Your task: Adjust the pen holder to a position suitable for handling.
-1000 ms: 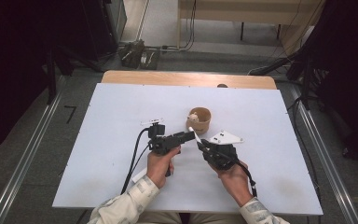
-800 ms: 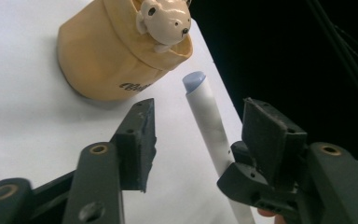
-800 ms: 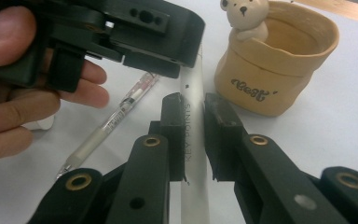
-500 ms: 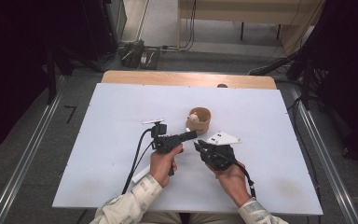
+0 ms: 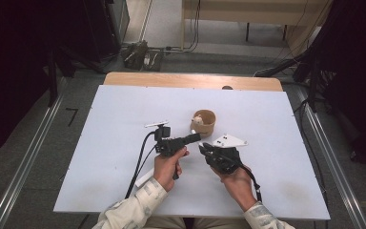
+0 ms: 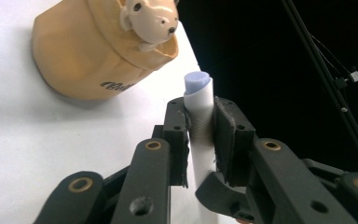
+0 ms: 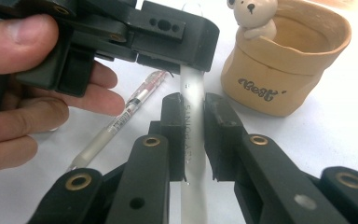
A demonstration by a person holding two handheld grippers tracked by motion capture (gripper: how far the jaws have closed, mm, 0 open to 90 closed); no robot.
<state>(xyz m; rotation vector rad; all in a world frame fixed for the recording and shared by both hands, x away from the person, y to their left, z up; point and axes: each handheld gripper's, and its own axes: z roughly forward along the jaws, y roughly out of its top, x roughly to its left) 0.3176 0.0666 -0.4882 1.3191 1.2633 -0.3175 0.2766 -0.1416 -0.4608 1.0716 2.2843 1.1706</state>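
A white translucent pen is held between both grippers above the table. My right gripper is shut on its barrel. My left gripper has just been closing and is now shut on the pen's upper end, which has a pale blue tip. In the high view the left gripper and right gripper meet tip to tip just in front of a tan cup. A small bear figure peeks over the cup's rim.
A second pen lies flat on the white table, under the left hand. The tan cup stands close beyond the jaws. Cables trail from both grippers toward the near edge. Dark floor and equipment surround the table.
The left gripper's jaws have closed onto the pen's end. Both hands have stayed where they were, and the right gripper keeps its hold.
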